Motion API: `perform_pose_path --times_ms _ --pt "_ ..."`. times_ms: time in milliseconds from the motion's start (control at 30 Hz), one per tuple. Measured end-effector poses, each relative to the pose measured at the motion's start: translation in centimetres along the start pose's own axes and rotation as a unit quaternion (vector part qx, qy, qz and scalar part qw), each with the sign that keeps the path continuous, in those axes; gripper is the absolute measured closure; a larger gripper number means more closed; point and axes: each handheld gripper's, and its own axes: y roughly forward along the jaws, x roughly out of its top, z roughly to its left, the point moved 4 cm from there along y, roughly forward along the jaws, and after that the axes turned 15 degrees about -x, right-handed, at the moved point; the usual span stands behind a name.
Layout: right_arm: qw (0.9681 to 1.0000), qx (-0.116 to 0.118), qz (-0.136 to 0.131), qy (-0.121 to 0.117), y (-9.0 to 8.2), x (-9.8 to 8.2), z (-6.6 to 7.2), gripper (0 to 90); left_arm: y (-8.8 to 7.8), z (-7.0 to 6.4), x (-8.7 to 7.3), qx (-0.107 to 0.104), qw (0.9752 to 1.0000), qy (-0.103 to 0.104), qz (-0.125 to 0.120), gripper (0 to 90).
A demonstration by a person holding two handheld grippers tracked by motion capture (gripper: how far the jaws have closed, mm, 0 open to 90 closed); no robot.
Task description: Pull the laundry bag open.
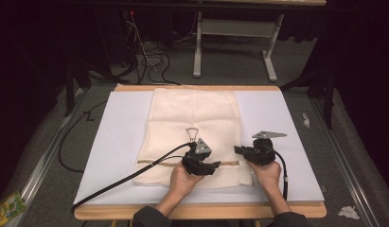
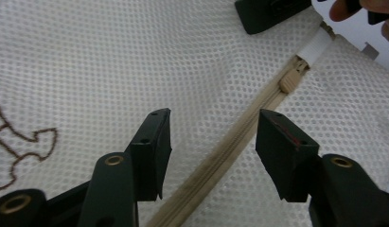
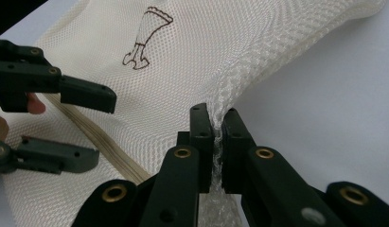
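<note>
A cream mesh bag (image 1: 194, 118) lies flat on a white board, with a brown outline figure (image 3: 145, 38) stitched on it. A beige zipper (image 2: 220, 161) runs across its near end, and the slider (image 2: 289, 82) sits close to the bag's right edge. My left gripper (image 1: 215, 166) hovers open over the zipper, one jaw on each side of the tape (image 2: 213, 116), and nothing is pinched. My right gripper (image 1: 238, 151) is shut on a raised fold of mesh (image 3: 216, 113) at the bag's right edge. The left gripper (image 3: 101, 128) also appears in the right gripper view.
The white board (image 1: 282, 127) lies on a wooden table whose near edge (image 1: 201, 211) shows at the bottom. The left gripper's black cable (image 1: 121, 179) trails off to the near left. A desk frame (image 1: 234, 42) and floor cables (image 1: 149, 59) stand behind the table.
</note>
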Motion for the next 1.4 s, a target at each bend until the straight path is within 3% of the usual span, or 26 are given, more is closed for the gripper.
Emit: perform_pose_path --times_ms 433,633,867,1067,1400 --pt "0.9999 0.009 -0.003 0.01 0.0 0.1 0.0 87.3 0.7 -0.6 -0.4 -0.008 0.9999 0.004 0.01 45.1" --pt "0.9999 0.007 -0.007 0.005 -0.4 0.4 0.2 87.5 0.5 -0.9 0.1 -0.025 0.9997 0.0 -0.008 48.3" --pt "0.9999 0.01 -0.007 0.0 -0.4 0.8 0.6 87.6 0.8 -1.0 0.0 -0.044 0.9989 -0.014 -0.006 53.2" --pt "1.0 0.008 -0.005 0.0 -0.4 0.8 0.7 87.5 1.7 -2.2 0.9 -0.042 0.9988 0.024 0.006 56.0" --pt "0.9999 0.014 -0.009 0.004 -0.5 0.6 0.6 87.5 2.8 -2.6 1.5 -0.057 0.9982 0.015 0.013 67.0"
